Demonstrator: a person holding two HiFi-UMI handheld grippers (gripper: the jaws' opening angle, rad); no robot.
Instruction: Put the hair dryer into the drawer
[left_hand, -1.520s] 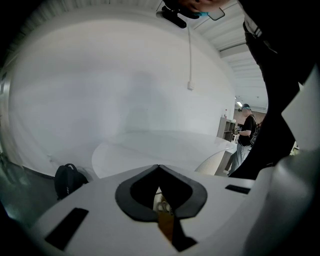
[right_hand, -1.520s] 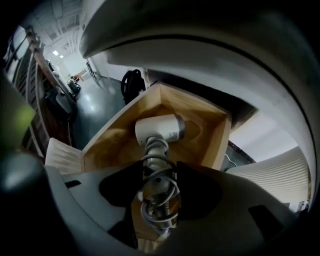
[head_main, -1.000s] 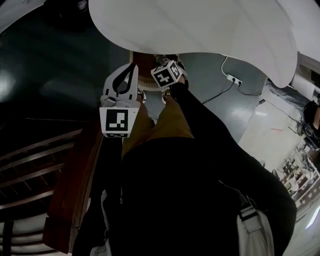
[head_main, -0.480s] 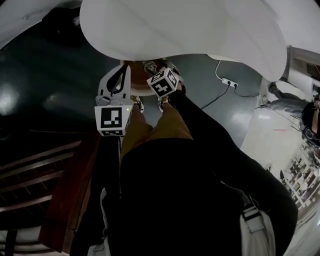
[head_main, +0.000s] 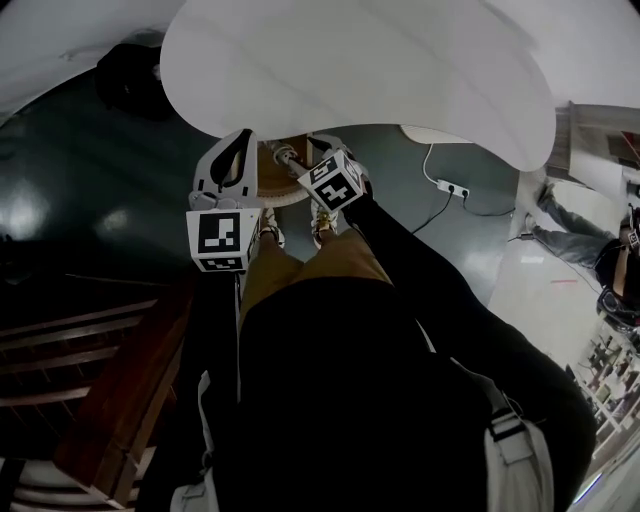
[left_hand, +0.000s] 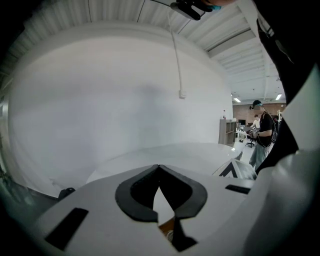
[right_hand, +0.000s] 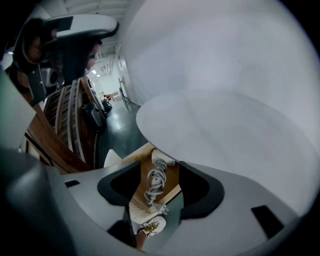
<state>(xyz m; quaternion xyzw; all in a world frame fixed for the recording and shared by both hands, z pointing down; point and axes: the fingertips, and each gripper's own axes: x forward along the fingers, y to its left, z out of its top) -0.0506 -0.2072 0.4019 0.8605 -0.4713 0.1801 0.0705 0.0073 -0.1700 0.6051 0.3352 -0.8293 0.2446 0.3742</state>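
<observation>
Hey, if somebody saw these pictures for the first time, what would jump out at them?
The big white round tabletop fills the top of the head view, with the left gripper, jaws together, and the right gripper just below its edge. In the right gripper view, the open jaws frame a wooden drawer far below, where the white hair dryer lies with its coiled cord.

Both of your 2 grippers, the left gripper (left_hand: 159, 167) and the right gripper (right_hand: 155, 169), have matt white plastic shells with matt black pads (right_hand: 200, 192). The table (head_main: 400, 70) top is smooth, matt white. The floor (head_main: 90, 200) is dark green and glossy, showing lamp glare. The drawer (right_hand: 173, 181) is pale wood. The hair dryer (right_hand: 161, 157) in it is white plastic, and its cord (right_hand: 155, 184) is smooth and grey. The rack (head_main: 70, 350) is dark, polished wood. Your trousers (head_main: 320, 265) are tan cloth.
</observation>
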